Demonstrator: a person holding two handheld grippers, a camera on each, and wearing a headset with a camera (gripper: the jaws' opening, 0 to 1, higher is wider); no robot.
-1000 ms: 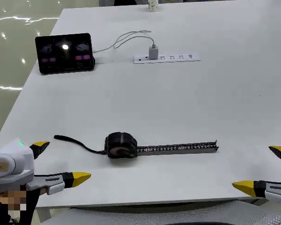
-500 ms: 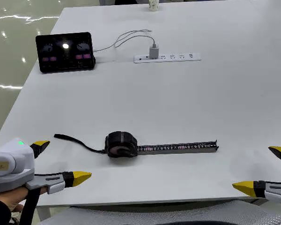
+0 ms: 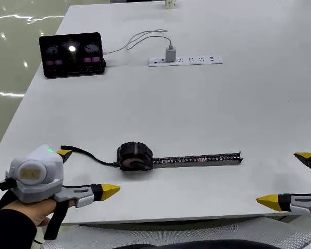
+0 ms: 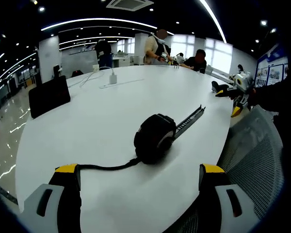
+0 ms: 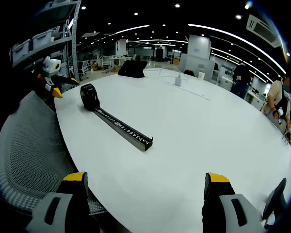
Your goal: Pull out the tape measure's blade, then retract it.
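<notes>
The tape measure point(image 3: 135, 156) lies on the white surface point(image 3: 207, 109) in the lower centre of the head view. Its blade point(image 3: 197, 160) is already drawn out to the right of the frame and rests flat, ending in the hook point(image 3: 240, 156). A soft wrist strap point(image 3: 85, 154) trails from the case toward the left of the frame. The left gripper point(image 3: 88, 171) is at lower left with its jaws spread wide and holds nothing; one yellow tip sits close to the strap end. The right gripper point(image 3: 283, 177) is at lower right, also spread and empty, and apart from the hook. The case is likely rigid, compact and fairly dense, and its dark, ribbed shell should give a secure hold across its flat sides. The blade is likely thin sprung steel, stiff along its curve but prone to kinking if bent sideways, and it may snap back quickly on release. Grasp it at the hook, not on the slick printed strip. The strap is limp and gives no control over the case. Since the blade lies extended unaided, a lock is probably set and would need releasing for retraction. Well apart, toward the top of the head view, stand a dark tablet point(image 3: 72, 54), a power strip point(image 3: 185, 61) with a charger point(image 3: 170, 54), and a white cable point(image 3: 140, 40). None of them lies between the grippers and the tape measure. A mesh chair back point(image 3: 197, 236) sits just below the near edge.
</notes>
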